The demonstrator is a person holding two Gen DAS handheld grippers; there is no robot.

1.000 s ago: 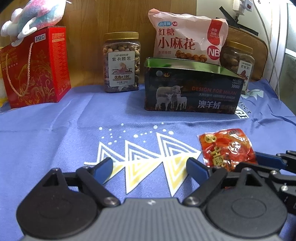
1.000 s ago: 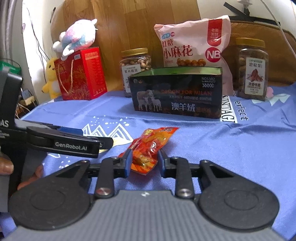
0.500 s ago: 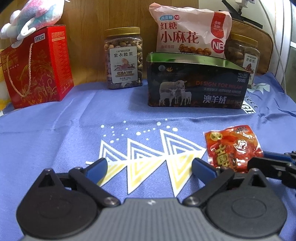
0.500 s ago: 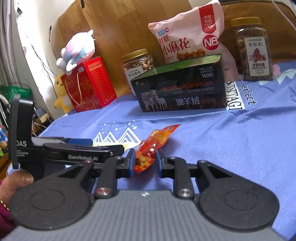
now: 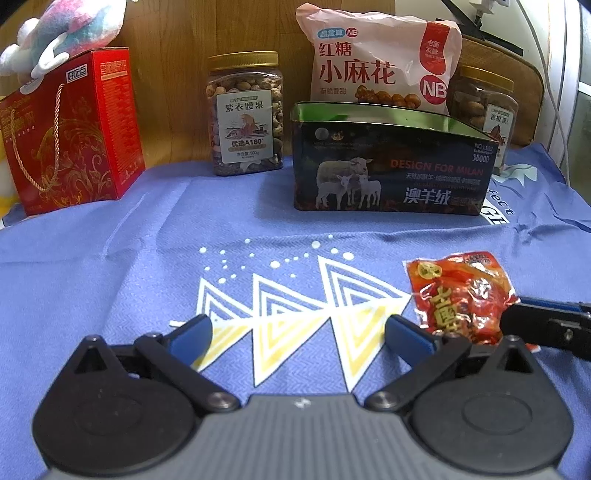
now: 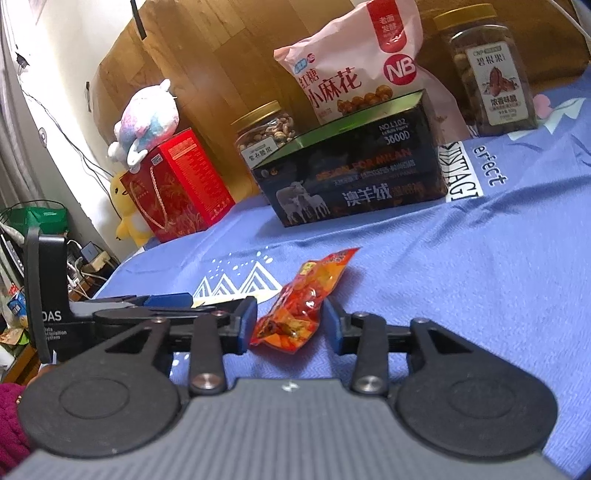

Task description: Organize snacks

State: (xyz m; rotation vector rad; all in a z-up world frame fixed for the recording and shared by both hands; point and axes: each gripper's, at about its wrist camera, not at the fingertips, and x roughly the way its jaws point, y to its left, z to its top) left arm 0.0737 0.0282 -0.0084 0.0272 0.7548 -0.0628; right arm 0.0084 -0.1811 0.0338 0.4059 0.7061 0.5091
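- My right gripper point(image 6: 289, 325) has just been opening its jaws; the red snack packet point(image 6: 301, 308) lies between the blue pads, and I see a gap on each side, so nothing presses on it.
- That packet rests flat on the blue printed cloth point(image 6: 480, 266), its far end pointing toward the dark sheep-print tin point(image 6: 354, 177).
- My left gripper point(image 5: 297, 334) has its jaws spread wide, having just finished opening, with only the cloth's yellow-and-white triangle print between its fingers.
- From the left wrist view the packet point(image 5: 460, 295) sits just beside my left gripper's right finger, with the right gripper's tip reaching in from the right edge.
- The tin point(image 5: 391, 162) stands open-topped at the back of the cloth; behind it leans a pink bag of twisted dough snacks point(image 5: 380, 66).
- A gold-lidded nut jar point(image 5: 245, 114) stands left of the tin, another jar point(image 5: 487, 107) right of it.
- A red gift box point(image 5: 72, 133) with a plush toy point(image 5: 62, 33) on top stands far left.
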